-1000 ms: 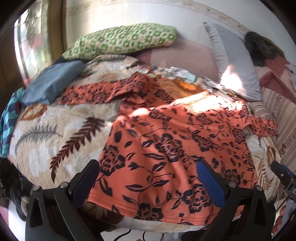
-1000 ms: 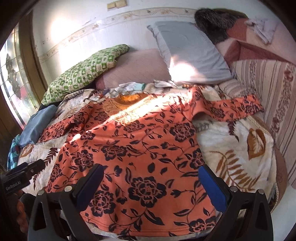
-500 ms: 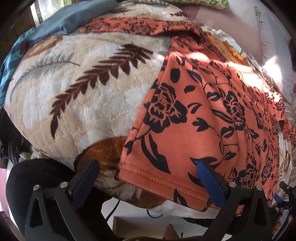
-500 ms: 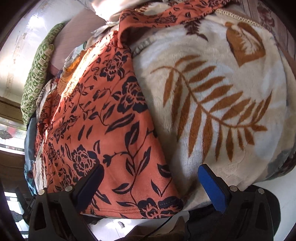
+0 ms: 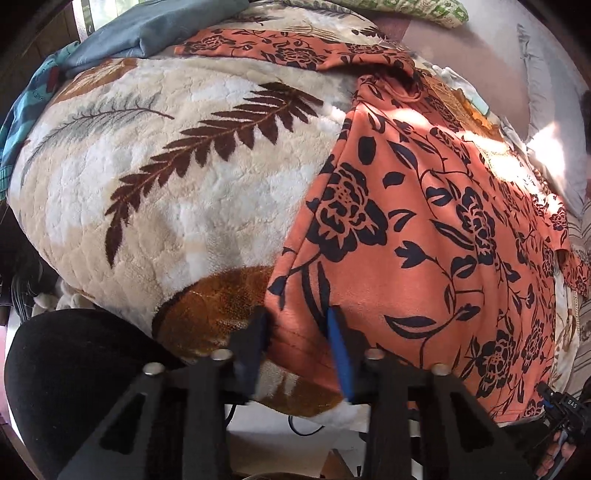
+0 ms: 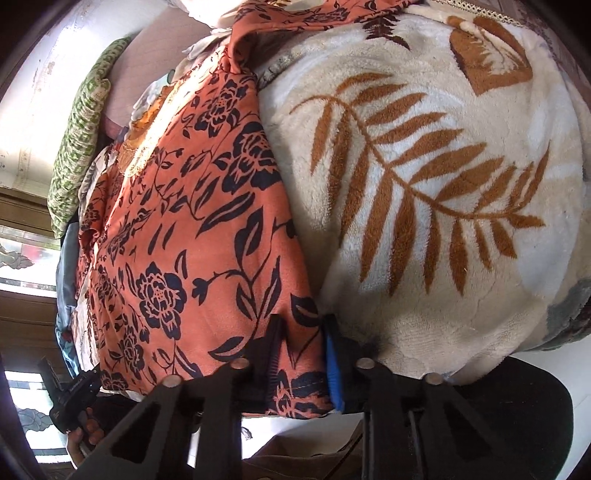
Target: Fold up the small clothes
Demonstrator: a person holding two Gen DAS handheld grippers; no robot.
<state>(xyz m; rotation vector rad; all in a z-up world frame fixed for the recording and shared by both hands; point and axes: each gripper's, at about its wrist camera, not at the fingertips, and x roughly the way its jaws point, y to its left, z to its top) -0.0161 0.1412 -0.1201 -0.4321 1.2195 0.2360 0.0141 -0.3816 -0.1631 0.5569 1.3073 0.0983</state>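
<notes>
An orange top with black flowers (image 5: 424, 229) lies spread on a cream leaf-print blanket (image 5: 166, 184), its hem hanging at the bed's near edge. My left gripper (image 5: 297, 332) is shut on the hem's left corner, the cloth bunched between its blue pads. In the right wrist view the same orange top (image 6: 192, 236) runs up the left side, and my right gripper (image 6: 303, 339) is shut on the hem's right corner next to the blanket (image 6: 424, 184). One sleeve (image 5: 288, 50) stretches out at the far left.
A blue-grey cushion (image 5: 147, 29) and a green patterned pillow (image 6: 79, 147) lie at the head of the bed, with a grey pillow (image 5: 546, 110) by the wall. The other gripper with a hand (image 6: 74, 417) shows at the lower left. Floor lies below the bed edge.
Both grippers came down from above the bed to its near edge. Their wide-open jaws then closed on the two hem corners of the top.
</notes>
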